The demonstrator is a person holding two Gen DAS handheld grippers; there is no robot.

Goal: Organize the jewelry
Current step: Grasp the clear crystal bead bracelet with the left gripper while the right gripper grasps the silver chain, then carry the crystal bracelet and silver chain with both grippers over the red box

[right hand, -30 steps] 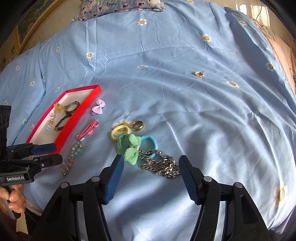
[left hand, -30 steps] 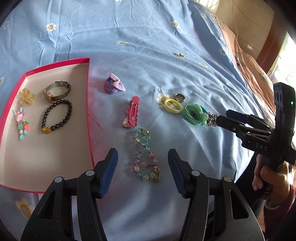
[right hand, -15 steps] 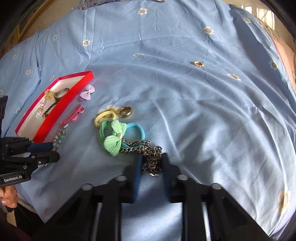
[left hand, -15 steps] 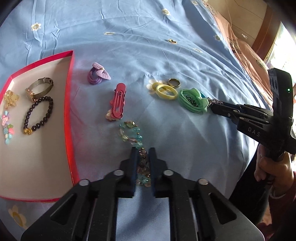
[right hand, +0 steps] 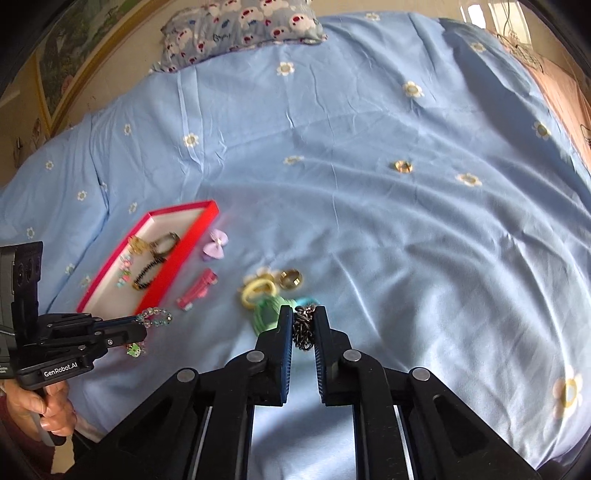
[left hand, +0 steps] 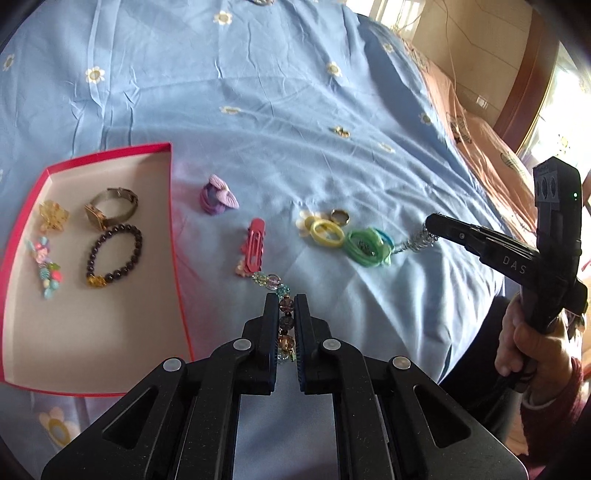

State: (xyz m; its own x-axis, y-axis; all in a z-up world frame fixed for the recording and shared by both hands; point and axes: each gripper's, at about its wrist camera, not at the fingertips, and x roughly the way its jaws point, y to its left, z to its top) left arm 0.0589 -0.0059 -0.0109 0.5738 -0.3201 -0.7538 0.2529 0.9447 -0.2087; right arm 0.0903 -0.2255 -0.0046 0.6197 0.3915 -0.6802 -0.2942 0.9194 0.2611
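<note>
My left gripper (left hand: 286, 301) is shut on a pastel glass-bead bracelet (left hand: 275, 282) and holds it just above the blue bedsheet, right of the red tray (left hand: 177, 251). The tray holds a watch (left hand: 110, 206), a dark bead bracelet (left hand: 114, 254), a yellow clip and a colourful charm. My right gripper (right hand: 303, 312) is shut on a grey metal chain (right hand: 303, 330), which trails to the green scrunchie (left hand: 365, 245). A pink hair clip (left hand: 255, 245), purple bow (left hand: 218, 197), yellow hair tie (left hand: 325, 232) and gold ring (left hand: 340, 217) lie on the sheet.
The sheet is wrinkled with daisy prints. A small gold item (right hand: 402, 166) lies far back on it. A patterned pillow (right hand: 240, 26) sits at the head of the bed. A pink quilt (left hand: 480, 155) and wooden headboard lie to the right.
Both grippers went from open to shut, the left on the bead bracelet, the right on the chain. Both have since lifted and pulled back, stretching their pieces off the sheet.
</note>
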